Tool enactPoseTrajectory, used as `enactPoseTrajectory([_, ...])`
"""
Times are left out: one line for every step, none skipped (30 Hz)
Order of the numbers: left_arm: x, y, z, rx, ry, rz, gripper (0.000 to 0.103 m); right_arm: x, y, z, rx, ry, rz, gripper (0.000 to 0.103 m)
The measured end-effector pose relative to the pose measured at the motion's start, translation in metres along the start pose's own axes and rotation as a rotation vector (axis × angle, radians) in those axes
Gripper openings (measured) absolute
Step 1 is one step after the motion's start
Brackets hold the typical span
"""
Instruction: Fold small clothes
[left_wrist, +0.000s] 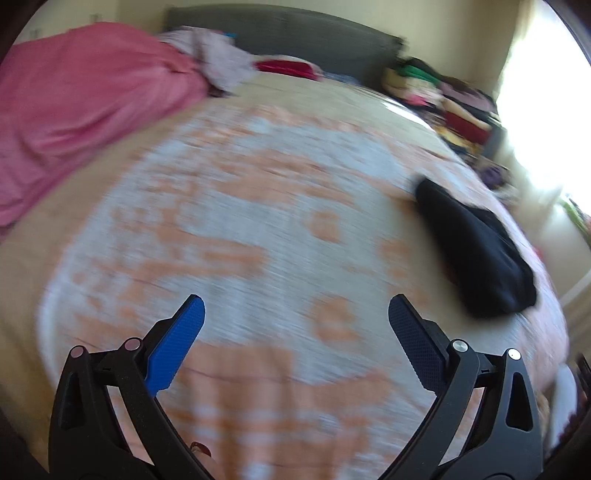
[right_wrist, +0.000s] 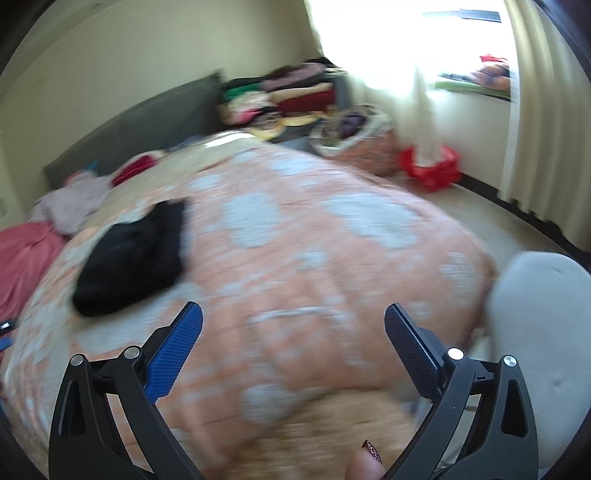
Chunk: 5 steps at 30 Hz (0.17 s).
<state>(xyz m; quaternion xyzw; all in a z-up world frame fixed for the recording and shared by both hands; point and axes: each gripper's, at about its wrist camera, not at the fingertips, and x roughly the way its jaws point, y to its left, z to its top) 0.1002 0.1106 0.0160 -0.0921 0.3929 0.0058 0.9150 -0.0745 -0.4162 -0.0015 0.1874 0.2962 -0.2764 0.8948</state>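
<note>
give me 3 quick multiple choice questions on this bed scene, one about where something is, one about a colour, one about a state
1. Where does the black garment lie?
A. on the patterned bedspread
B. on the floor
C. between the left tool's fingers

2. What colour is the blanket heaped at the left side of the bed?
A. green
B. pink
C. white

3. How do the two tools stand?
A. both shut on cloth
B. left open, right shut
C. both open and empty

Answers:
1 A: the dark cloth rests on the orange and grey cover, apart from both tools.
2 B: the heap is plainly pink in the left wrist view.
3 C: the left tool and the right tool each show blue fingers spread wide with nothing between them.
</note>
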Motion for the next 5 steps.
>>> enactPoseTrajectory([0.001, 0.025, 0.011, -0.035, -0.005, 0.060, 0.093, 0.003, -0.020, 0.002, 0.028, -0.003, -0.041, 0.098])
enactPoseTrajectory([0.003, 0.054, 0.023, -0.068, -0.001, 0.128, 0.094, 0.011, -0.056, 0.006, 0.079, 0.009, -0.121, 0.098])
enactPoseTrajectory([0.004, 0.074, 0.029, -0.088, -0.003, 0.177, 0.094, 0.017, -0.082, 0.009, 0.118, 0.018, -0.181, 0.098])
enactPoseTrajectory([0.008, 0.107, 0.040, -0.116, -0.003, 0.262, 0.094, 0.022, -0.110, 0.011, 0.159, 0.022, -0.235, 0.098])
enactPoseTrajectory([0.010, 0.137, 0.048, -0.147, -0.004, 0.343, 0.094, 0.032, -0.145, 0.014, 0.204, 0.042, -0.321, 0.098])
